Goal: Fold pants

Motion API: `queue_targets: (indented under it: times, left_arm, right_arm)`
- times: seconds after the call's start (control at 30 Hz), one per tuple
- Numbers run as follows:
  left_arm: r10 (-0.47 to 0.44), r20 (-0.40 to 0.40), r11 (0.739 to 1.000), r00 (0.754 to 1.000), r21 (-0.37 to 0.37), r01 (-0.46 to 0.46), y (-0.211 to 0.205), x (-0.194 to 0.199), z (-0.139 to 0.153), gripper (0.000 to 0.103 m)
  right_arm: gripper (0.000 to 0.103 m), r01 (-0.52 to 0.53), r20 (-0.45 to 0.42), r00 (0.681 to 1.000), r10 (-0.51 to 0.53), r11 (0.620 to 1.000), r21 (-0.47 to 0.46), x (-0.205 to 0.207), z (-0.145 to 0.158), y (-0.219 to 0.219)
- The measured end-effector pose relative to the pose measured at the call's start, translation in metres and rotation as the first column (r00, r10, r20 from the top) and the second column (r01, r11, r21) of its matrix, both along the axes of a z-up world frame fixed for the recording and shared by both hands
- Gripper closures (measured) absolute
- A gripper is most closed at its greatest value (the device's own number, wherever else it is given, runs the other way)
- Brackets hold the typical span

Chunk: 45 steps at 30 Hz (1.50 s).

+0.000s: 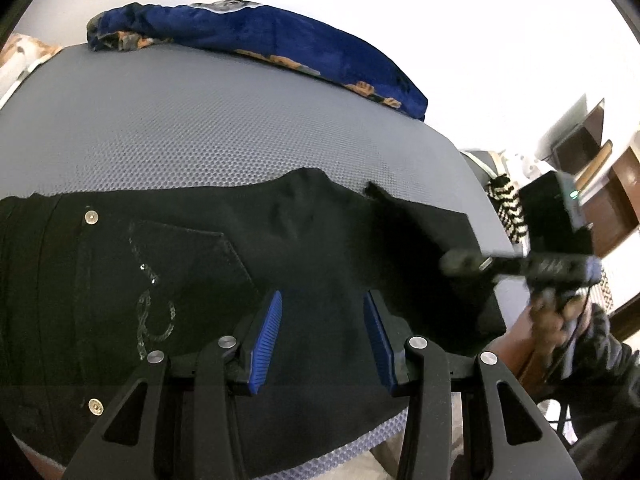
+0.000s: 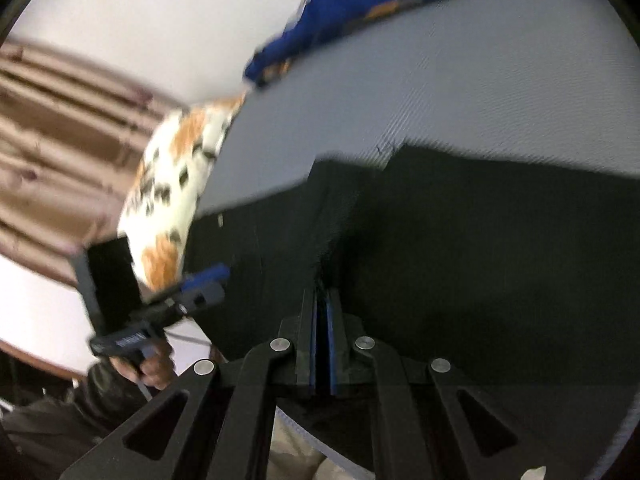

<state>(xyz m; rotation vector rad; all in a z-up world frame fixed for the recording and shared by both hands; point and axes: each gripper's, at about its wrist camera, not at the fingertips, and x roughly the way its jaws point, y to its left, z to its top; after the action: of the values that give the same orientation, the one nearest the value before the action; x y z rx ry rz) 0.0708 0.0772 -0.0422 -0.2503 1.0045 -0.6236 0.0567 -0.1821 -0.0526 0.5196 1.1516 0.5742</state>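
Black pants (image 1: 200, 264) lie flat on a grey mesh mattress (image 1: 200, 120), back pocket with sequin stitching up. My left gripper (image 1: 322, 300) is open just above the pants near the front edge, blue pads apart. My right gripper (image 2: 323, 292) is shut on a raised fold of the pants (image 2: 460, 240). The right gripper also shows blurred at the right of the left wrist view (image 1: 520, 266). The left gripper shows at the left of the right wrist view (image 2: 200, 284).
A blue floral blanket (image 1: 280, 44) lies along the mattress's far edge. A white and orange pillow (image 2: 176, 184) sits at one end. Brown curtains (image 2: 60, 140) and wooden furniture (image 1: 608, 184) stand beyond the bed.
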Motion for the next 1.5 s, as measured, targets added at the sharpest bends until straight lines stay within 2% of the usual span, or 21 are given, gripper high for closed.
queue_targets:
  times: [0.1, 0.17, 0.23, 0.37, 0.47, 0.6, 0.77, 0.87, 1.07, 1.17, 1.23, 1.27, 1.37, 1.47, 1.5]
  left_arm:
    - [-0.011, -0.018, 1.0, 1.0, -0.027, 0.01, 0.001, 0.001, -0.004, 0.059]
    - [-0.021, -0.031, 0.999, 0.999, -0.041, 0.02, 0.001, 0.002, -0.007, 0.059]
    - [-0.035, -0.05, 0.998, 0.998, -0.059, 0.032, -0.002, 0.001, -0.01, 0.059]
    - [-0.073, -0.099, 0.993, 0.992, -0.099, 0.064, -0.01, 0.003, -0.013, 0.059]
    - [-0.112, -0.16, 0.983, 0.981, -0.164, 0.086, -0.018, 0.003, -0.016, 0.059]
    - [-0.164, -0.281, 0.969, 0.946, -0.226, 0.101, -0.033, 0.006, -0.031, 0.059]
    - [-0.182, -0.391, 0.973, 0.902, -0.201, 0.11, -0.051, 0.007, -0.049, 0.059]
    - [-0.171, -0.438, 0.978, 0.882, -0.183, 0.099, -0.057, 0.007, -0.059, 0.059]
    - [-0.161, -0.501, 0.971, 0.851, -0.233, 0.047, -0.07, 0.011, -0.068, 0.06]
    - [-0.179, -0.508, 0.968, 0.843, -0.245, 0.058, -0.08, 0.009, -0.071, 0.068]
    - [-0.191, -0.524, 0.967, 0.83, -0.245, 0.069, -0.087, 0.007, -0.078, 0.089]
    - [-0.197, -0.537, 0.966, 0.82, -0.248, 0.07, -0.091, 0.006, -0.083, 0.093]
    - [-0.193, -0.508, 0.968, 0.84, -0.241, 0.076, -0.091, 0.002, -0.077, 0.095]
    - [-0.198, -0.444, 0.964, 0.874, -0.248, 0.093, -0.087, -0.006, -0.058, 0.095]
    - [-0.2, -0.434, 0.963, 0.878, -0.253, 0.094, -0.086, -0.008, -0.055, 0.095]
  right_arm:
    - [0.097, -0.07, -0.016, 0.997, 0.069, 0.995, -0.067, -0.002, -0.016, 0.028]
    - [0.094, -0.106, -0.028, 0.994, 0.104, 0.986, -0.127, -0.005, -0.025, 0.042]
    - [0.092, -0.115, -0.019, 0.993, 0.113, 0.981, -0.154, -0.008, -0.026, 0.045]
    - [0.072, -0.103, -0.016, 0.995, 0.102, 0.99, -0.091, -0.015, -0.011, 0.036]
    - [0.07, -0.043, 0.03, 0.999, 0.045, 0.997, -0.069, -0.026, 0.01, 0.012]
    - [0.069, 0.094, 0.061, 0.994, -0.091, 0.995, -0.047, -0.043, 0.023, -0.031]
    - [0.069, 0.212, 0.054, 0.976, -0.212, 0.977, 0.015, -0.053, 0.02, -0.064]
    - [0.069, 0.226, 0.05, 0.972, -0.228, 0.973, 0.035, -0.052, 0.016, -0.071]
    - [0.069, 0.2, 0.06, 0.978, -0.201, 0.979, 0.029, -0.047, 0.012, -0.062]
    - [0.069, 0.197, 0.063, 0.978, -0.199, 0.98, 0.032, -0.046, 0.011, -0.062]
    - [0.069, 0.199, 0.063, 0.978, -0.201, 0.979, 0.033, -0.047, 0.01, -0.063]
    - [0.069, 0.201, 0.059, 0.977, -0.203, 0.979, 0.031, -0.046, 0.009, -0.064]
    - [0.069, 0.212, 0.045, 0.976, -0.211, 0.977, 0.0, -0.046, 0.006, -0.064]
    - [0.069, 0.213, 0.032, 0.977, -0.212, 0.977, -0.028, -0.047, 0.006, -0.064]
    - [0.069, 0.212, 0.03, 0.977, -0.211, 0.977, -0.037, -0.048, 0.006, -0.064]
